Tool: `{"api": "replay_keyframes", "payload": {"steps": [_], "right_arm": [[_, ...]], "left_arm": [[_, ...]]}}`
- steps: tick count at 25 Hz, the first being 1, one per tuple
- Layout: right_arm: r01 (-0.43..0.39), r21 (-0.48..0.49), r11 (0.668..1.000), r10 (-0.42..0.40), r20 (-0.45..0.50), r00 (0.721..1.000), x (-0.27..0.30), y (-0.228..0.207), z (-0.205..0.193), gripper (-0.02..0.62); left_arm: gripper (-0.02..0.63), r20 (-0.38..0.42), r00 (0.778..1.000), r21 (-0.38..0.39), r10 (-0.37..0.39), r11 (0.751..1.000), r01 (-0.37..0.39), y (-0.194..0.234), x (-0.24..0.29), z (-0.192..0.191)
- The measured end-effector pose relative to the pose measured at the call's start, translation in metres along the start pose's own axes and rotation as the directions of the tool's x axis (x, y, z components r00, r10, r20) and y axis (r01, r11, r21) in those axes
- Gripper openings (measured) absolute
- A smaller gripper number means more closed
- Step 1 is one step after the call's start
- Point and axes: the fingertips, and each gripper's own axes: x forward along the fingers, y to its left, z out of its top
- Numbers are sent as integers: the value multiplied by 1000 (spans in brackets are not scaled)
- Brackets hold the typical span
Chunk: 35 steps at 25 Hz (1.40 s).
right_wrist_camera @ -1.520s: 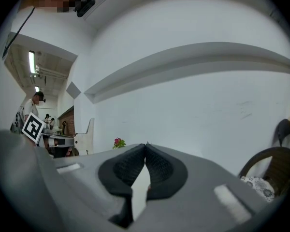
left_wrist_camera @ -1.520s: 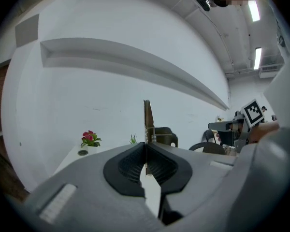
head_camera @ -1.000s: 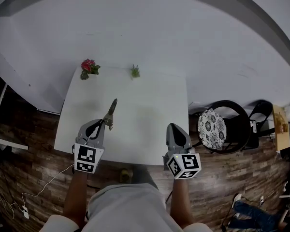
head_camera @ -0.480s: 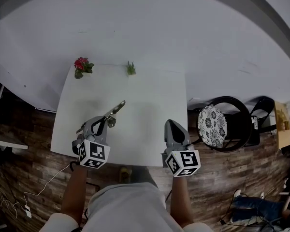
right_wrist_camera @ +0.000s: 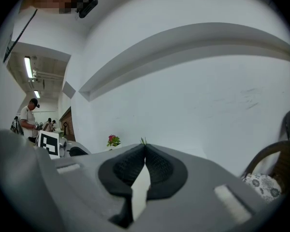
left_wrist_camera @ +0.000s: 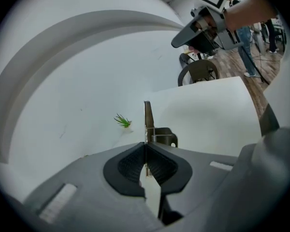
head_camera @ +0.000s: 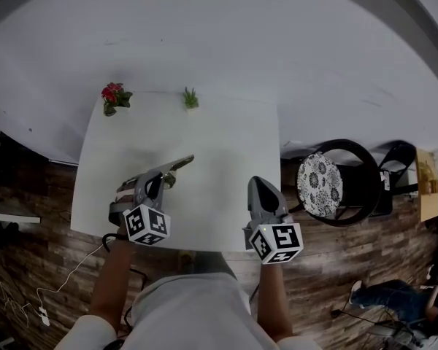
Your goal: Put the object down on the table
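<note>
My left gripper [head_camera: 152, 184] is shut on a slim metal tool [head_camera: 178, 165] that sticks out to the upper right, low over the white table [head_camera: 226, 137]. In the left gripper view the pads meet on the tool's thin edge [left_wrist_camera: 147, 117], where a small spring and a bracket show just past the left gripper [left_wrist_camera: 145, 151]. Whether the tool touches the table I cannot tell. My right gripper [head_camera: 258, 183] hovers over the table's near right part, shut with nothing in it. Its pads close together in the right gripper view [right_wrist_camera: 144, 151].
A red flower pot [head_camera: 112, 95] and a small green plant [head_camera: 190, 98] stand at the table's far edge by the white wall. A black chair with a patterned cushion [head_camera: 320, 186] stands right of the table. Wooden floor surrounds it.
The left gripper has rolled and sunk toward the table, and the tool has swung from pointing away to pointing right and flatter. The right gripper has shifted slightly.
</note>
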Motion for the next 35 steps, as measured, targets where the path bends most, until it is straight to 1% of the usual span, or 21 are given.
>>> {"api": "replay_keyframes", "payload": {"steps": [5,9,16,20,26,30,35], "right_arm": [[5,8,1000,-5,-8,1000,3,-9,-3,3],[6,12,1000,-5,-18,1000,5,-12,-7,3],[8,17,1000,-7,-38,999,13,-18,-14,3],[9,25,1000,-8,-47,999,14,-17,-18,3],[18,35,999,-16,-58,998,16,-18,-26,3],[22,41,999,-20,-61,998,16,-19,-28,3],[24,43,999,-21,-57,998,17,-19,-26,3]], "left_arm": [[12,-41,999,94,-21,995,25,-14,21,-5],[14,-76,997,183,-35,982,49,-26,35,-8],[14,-135,989,274,-61,957,97,-41,57,-17],[14,-164,982,289,-90,948,135,-52,63,-26],[15,-189,976,349,-109,922,170,-66,70,-36],[21,-197,971,357,-132,913,197,-73,73,-37],[28,-210,963,348,-168,908,235,-82,74,-40]]}}
